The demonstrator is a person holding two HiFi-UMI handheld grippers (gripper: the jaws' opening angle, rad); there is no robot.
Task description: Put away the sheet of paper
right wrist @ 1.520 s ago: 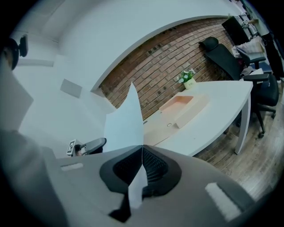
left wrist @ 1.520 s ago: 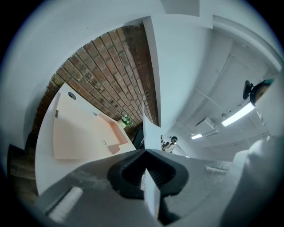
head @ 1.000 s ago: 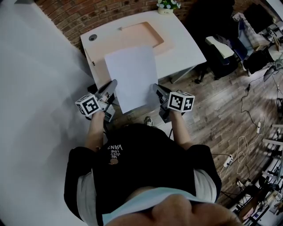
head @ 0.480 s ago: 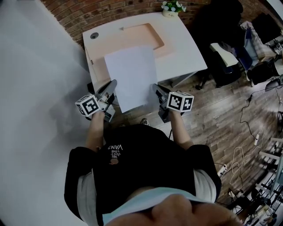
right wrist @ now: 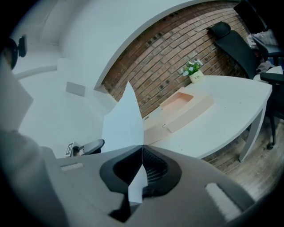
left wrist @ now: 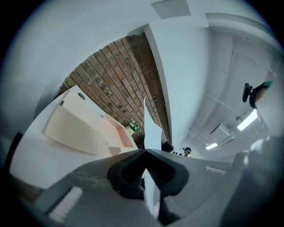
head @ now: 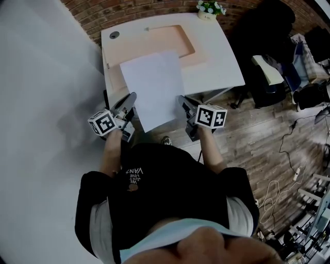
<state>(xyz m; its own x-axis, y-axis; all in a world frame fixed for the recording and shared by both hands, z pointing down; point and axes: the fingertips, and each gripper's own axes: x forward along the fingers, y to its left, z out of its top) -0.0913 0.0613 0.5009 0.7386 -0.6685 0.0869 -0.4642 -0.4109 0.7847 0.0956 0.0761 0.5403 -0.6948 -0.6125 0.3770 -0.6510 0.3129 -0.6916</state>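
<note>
- Both hands are on it: the sheet of paper (head: 152, 85) hangs between the two grippers at 12 o'clock from the person, out in front of the chest.
- The left gripper (head: 131, 98) has the sheet's edge at 9 o'clock. In the left gripper view its fingers are pressed fully together, and the paper (left wrist: 149, 128) rises edge-on out of the seam between them (left wrist: 144, 151).
- It's the same on the other side. The right gripper (head: 181, 101) pinches the sheet's edge at 3 o'clock, down by the near corner.
- In the right gripper view those fingers are clamped tight (right wrist: 142, 147). The sheet (right wrist: 124, 124) fans up and away toward 11 o'clock, and a small corner pokes back behind the pads.
- From the head view, the sheet's far half covers part of the white table (head: 219, 56), and its 12 o'clock edge overlaps the near side of a shallow peach tray (head: 170, 36).
- The near corner of the sheet sticks out past the table's front edge, over the wooden floor (head: 258, 139).
- Whether the paper touches the tabletop can't be told from here.
- A small potted plant (head: 210, 9) stands at the table's far corner at 1 o'clock, by the brick wall (head: 103, 13).
- A dark chair (head: 268, 31) sits off at 2 o'clock, well apart from the sheet.
</note>
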